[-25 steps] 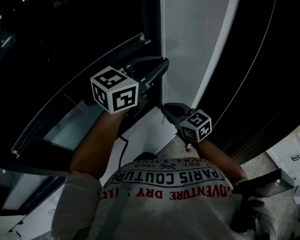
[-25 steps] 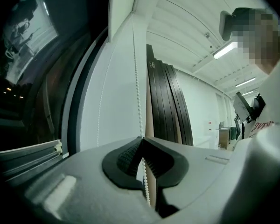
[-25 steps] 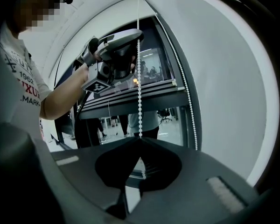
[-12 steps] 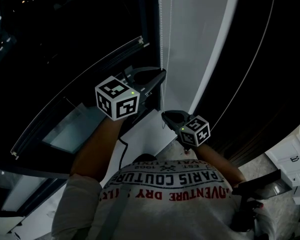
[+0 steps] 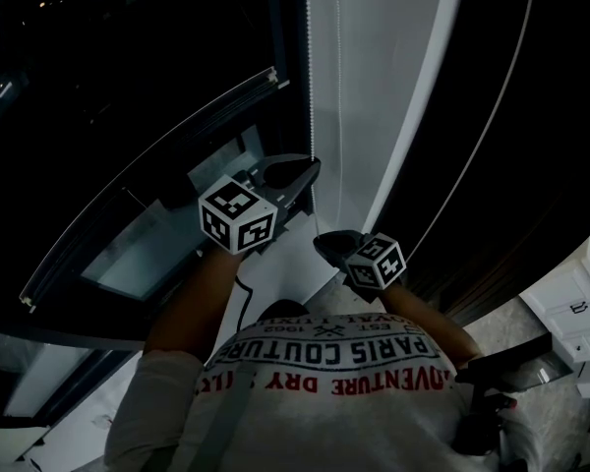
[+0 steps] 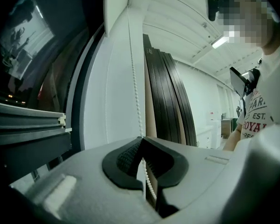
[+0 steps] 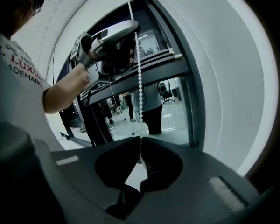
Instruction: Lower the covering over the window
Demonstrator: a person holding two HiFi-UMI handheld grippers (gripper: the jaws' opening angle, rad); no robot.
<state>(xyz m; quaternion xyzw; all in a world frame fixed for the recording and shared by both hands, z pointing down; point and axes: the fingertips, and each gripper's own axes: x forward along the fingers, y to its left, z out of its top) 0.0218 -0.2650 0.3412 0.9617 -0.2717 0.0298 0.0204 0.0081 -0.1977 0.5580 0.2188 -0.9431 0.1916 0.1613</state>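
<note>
1. Our left gripper [image 5: 310,166] pinches the bead chain [image 5: 311,87] at the frame's centre.
2. Our right gripper [image 5: 321,240] pinches it just below.
3. The chain rises up the middle, beside the dark window [image 5: 177,77].

right claw [image 7: 141,148], lower centre of frame: jaws closed on the bead chain [image 7: 140,87]. the chain runs straight up to the tip of the left claw [image 7: 133,31], upper left. white blind fabric [image 7: 224,78] fills the right side. a dark window frame [image 7: 177,71] crosses mid-frame behind the chain.
</note>
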